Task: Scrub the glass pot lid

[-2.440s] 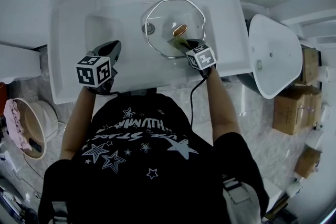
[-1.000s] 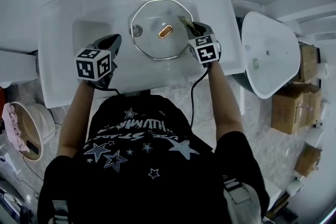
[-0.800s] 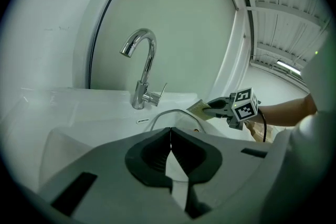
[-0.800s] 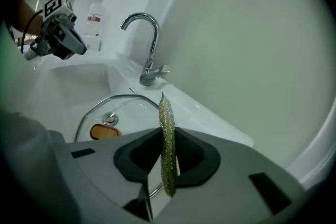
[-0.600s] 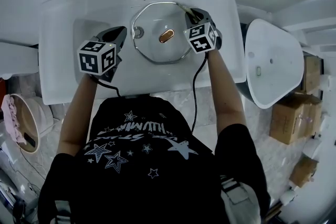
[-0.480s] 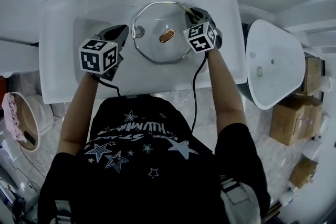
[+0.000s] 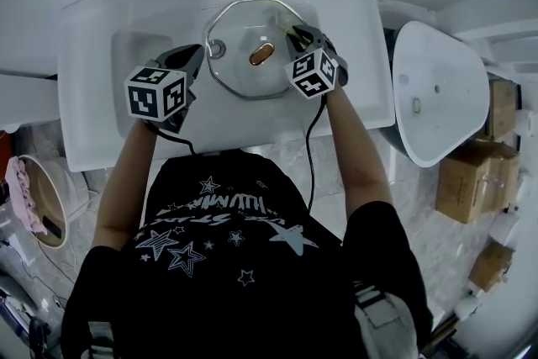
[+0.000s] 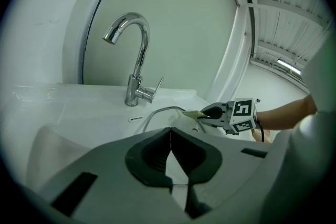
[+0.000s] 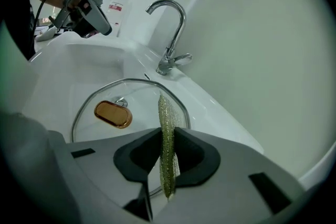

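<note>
Glass pot lid (image 7: 238,36), octagonal, right tool (image 7: 298,34) pinching glittery green scrubber (image 9: 167,131), left tool (image 7: 190,58) closed, empty.

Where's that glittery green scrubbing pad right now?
In the right gripper view, the scrubbing pad is clamped edge-on in the right gripper. Its tip is over the right edge of the glass pot lid, which lies in the sink.

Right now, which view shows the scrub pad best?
The right gripper view: the scrub pad stands edge-on, clamped in the right gripper, above the glass lid. The head view shows only a sliver; the left gripper view, a small distant tip.
</note>
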{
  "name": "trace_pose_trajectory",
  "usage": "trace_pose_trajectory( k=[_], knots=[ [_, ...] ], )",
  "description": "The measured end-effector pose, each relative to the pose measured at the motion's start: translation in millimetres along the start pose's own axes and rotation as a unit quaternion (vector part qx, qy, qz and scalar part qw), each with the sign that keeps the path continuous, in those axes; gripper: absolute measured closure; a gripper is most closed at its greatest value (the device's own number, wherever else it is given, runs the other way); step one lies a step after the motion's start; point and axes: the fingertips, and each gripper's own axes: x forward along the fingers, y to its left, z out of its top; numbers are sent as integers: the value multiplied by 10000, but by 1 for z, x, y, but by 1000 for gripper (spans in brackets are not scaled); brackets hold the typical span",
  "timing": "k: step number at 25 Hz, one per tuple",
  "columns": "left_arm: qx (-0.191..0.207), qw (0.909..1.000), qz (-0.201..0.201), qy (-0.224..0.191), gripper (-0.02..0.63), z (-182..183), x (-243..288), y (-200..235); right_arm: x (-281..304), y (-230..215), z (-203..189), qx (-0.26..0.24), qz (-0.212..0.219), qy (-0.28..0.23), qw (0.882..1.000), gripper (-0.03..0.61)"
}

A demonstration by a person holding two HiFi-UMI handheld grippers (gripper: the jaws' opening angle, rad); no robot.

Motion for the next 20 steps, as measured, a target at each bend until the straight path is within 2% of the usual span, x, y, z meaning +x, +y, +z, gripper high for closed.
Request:
trace_pose_trajectory(
  k=[13, 20],
  knots=[
    [-60, 9993, -303, 199, 604, -26, 7, -26, -29, 44, -28, 248, 439, 160, 9986, 511],
    [-86, 9990, -350, 257, 604, -38, 4, -34, -41, 72, -40, 364, 936, 297, 9945, 511]
  ],
)
